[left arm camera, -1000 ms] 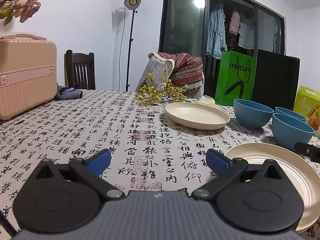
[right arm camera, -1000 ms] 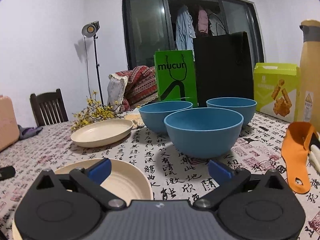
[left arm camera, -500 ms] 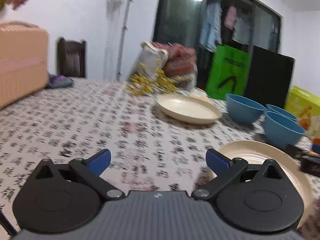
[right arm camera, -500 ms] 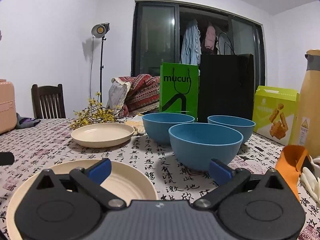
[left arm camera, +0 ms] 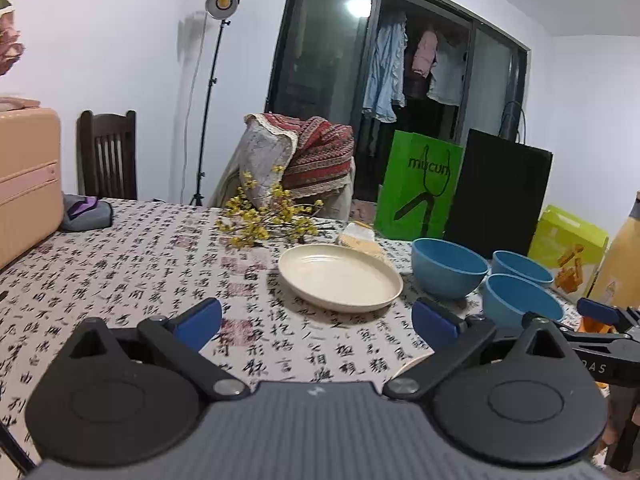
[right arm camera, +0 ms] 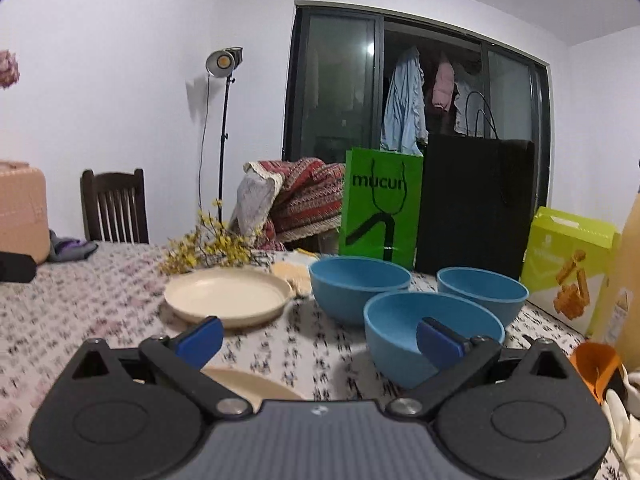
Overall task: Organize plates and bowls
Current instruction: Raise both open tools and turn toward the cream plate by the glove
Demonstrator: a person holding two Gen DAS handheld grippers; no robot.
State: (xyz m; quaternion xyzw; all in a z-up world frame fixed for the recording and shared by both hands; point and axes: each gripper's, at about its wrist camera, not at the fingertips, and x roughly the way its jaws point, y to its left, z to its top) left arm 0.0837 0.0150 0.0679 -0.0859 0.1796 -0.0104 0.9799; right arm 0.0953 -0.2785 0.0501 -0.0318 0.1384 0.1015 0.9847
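Observation:
On the calligraphy tablecloth lies a cream plate (left arm camera: 340, 278), just ahead of my left gripper (left arm camera: 316, 322), which is open and empty. A second cream plate (right arm camera: 256, 384) sits under my right gripper (right arm camera: 320, 340), mostly hidden by its body. That gripper is open too, with its right finger in front of the nearest blue bowl (right arm camera: 400, 320). Two more blue bowls (right arm camera: 360, 288) (right arm camera: 482, 292) stand behind it. The left wrist view shows the same bowls (left arm camera: 448, 266) (left arm camera: 522, 268) (left arm camera: 520, 300) at the right, and the far cream plate (right arm camera: 228, 296) shows in the right wrist view.
A green bag (right arm camera: 380, 208), a black bag (right arm camera: 476, 204) and a yellow-green box (right arm camera: 568, 264) line the back. Yellow flower sprigs (left arm camera: 264, 220) lie behind the far plate. A peach suitcase (left arm camera: 24, 180) stands at the left. An orange tool (right arm camera: 596, 364) and a tan bottle (left arm camera: 620, 256) are at the right.
Both grippers have risen and moved forward. The left view swung right, centring the far plate. The near plate slid under the grippers' bodies. Both stayed open.

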